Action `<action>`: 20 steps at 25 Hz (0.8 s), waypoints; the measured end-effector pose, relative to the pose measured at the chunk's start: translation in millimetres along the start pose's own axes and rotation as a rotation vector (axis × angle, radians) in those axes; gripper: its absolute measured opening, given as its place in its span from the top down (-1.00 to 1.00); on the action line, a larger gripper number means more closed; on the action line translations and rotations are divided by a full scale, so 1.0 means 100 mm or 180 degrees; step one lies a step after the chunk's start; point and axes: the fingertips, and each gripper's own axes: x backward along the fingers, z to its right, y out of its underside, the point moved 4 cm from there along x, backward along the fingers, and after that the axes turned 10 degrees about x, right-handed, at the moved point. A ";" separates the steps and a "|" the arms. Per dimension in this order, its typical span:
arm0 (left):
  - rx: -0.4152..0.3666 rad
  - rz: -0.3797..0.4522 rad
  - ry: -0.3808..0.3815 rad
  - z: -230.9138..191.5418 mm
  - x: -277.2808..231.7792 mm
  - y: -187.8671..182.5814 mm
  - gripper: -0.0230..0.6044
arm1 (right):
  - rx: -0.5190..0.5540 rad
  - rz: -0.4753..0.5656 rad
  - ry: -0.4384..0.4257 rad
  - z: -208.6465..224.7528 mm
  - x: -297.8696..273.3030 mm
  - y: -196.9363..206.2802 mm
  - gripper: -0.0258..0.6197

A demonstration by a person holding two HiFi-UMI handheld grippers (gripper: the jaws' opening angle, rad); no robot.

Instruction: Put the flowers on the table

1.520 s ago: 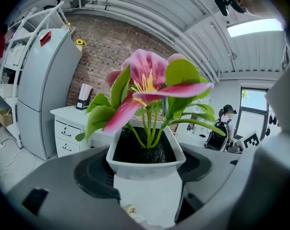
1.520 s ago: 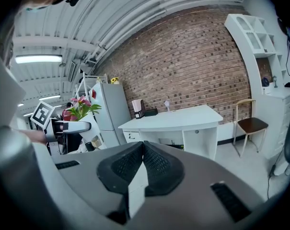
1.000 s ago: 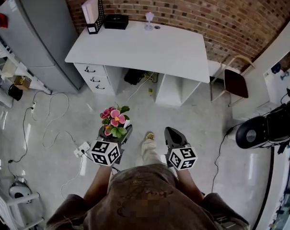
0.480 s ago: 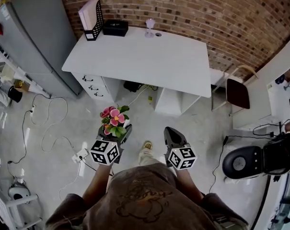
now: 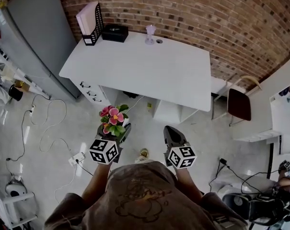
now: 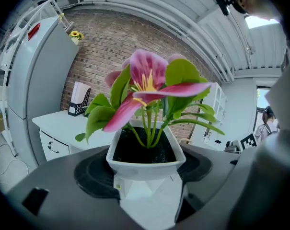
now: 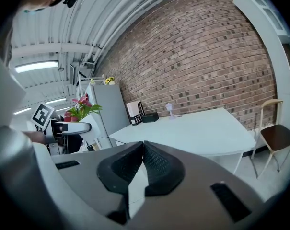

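Now closer: over the last second the person has stepped forward, and the white tabletop (image 5: 149, 66) fills more of the head view, though it still lies well ahead of both tongs. The left tongs (image 5: 117, 134) are clamped on the white pot (image 6: 145, 153) of pink flowers (image 5: 113, 116), carried upright above the floor (image 5: 53, 128). The right tongs (image 5: 172, 137) are pinched together with nothing between them. Judgement: approach under way, placing not begun. Pot's base is buried between the jaws. The small pale object (image 5: 150, 34) at the tabletop's rear edge can't be identified.
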 end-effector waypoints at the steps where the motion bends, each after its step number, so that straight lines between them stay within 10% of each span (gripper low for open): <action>1: -0.0002 0.0009 -0.0007 0.02 -0.06 -0.01 -0.26 | 0.0001 0.0000 -0.0013 0.06 -0.03 -0.01 0.91; 20: -0.0012 0.0023 -0.0121 -0.02 -0.75 -0.24 -0.26 | -0.0062 -0.0056 -0.0101 0.67 -0.54 -0.13 0.91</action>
